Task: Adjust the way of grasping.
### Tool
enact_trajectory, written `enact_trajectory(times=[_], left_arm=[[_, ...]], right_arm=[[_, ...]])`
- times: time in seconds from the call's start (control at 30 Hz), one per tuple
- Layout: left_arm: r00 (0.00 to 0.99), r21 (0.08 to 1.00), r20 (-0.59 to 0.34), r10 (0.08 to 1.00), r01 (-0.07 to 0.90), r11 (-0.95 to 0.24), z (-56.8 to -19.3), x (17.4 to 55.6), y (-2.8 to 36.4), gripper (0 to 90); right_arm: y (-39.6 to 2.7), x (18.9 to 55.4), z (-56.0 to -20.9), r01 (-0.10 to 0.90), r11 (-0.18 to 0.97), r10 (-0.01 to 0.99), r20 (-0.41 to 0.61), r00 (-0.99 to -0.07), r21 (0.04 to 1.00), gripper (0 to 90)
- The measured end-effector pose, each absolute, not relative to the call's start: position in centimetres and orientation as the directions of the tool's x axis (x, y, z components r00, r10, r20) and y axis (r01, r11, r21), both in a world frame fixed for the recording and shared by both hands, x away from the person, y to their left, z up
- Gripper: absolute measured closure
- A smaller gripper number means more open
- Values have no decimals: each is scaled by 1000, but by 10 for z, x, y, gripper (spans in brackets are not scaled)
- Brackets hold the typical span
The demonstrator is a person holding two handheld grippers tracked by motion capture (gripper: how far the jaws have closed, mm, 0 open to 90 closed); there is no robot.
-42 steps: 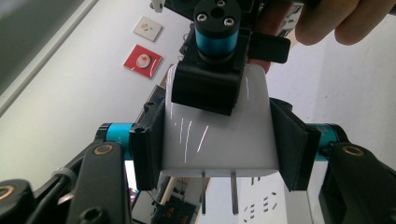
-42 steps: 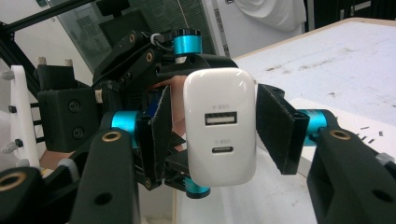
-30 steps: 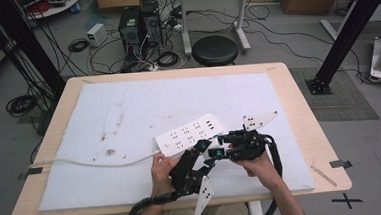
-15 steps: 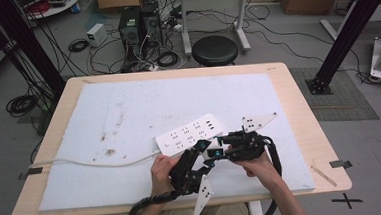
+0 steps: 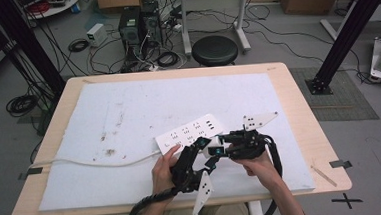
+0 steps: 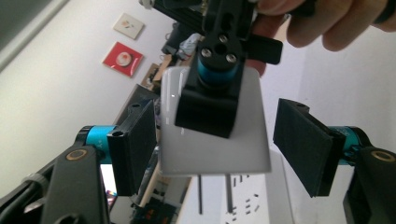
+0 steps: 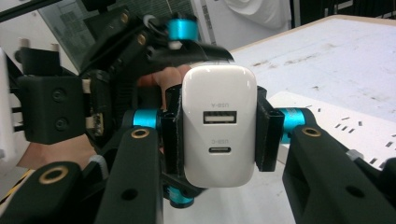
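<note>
- High view: both tools meet at 6 o'clock on the tabletop [image 5: 298, 106], just below the white power strip [image 5: 190, 133]; charger [image 5: 214, 150] between them.
- Left tool [image 6: 215, 149] view: jaws have just been opening, pads clear of the charger's sides; 2 prongs point down.
- Right tool [image 7: 217, 135] view: jaws clamp the charger; 2 ports face the camera.

Even, soft light covers your table [image 5: 298, 106], casting faint shadows; up close, the white charger [image 6: 215, 140] blurs, glare whitening its face.
</note>
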State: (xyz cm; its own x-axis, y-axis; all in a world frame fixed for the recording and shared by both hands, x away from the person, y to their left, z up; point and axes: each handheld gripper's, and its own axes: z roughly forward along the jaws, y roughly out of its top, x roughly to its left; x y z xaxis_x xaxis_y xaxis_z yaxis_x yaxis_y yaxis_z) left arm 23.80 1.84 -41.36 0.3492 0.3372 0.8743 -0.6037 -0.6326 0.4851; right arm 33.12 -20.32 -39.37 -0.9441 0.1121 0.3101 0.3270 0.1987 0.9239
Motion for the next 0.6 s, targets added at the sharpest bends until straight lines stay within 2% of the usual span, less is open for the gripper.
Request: enact_trajectory(times=[0.4, 0.6], left_arm=[[370, 545, 838, 402, -611, -574, -406, 236, 27, 250], [439, 632, 774, 456, -574, -521, -403, 238, 45, 250]], right_arm=[[-207, 332, -393, 330, 190, 144, 306, -941, 925, 631], [-213, 333, -392, 320, 182, 173, 291, -941, 930, 631]])
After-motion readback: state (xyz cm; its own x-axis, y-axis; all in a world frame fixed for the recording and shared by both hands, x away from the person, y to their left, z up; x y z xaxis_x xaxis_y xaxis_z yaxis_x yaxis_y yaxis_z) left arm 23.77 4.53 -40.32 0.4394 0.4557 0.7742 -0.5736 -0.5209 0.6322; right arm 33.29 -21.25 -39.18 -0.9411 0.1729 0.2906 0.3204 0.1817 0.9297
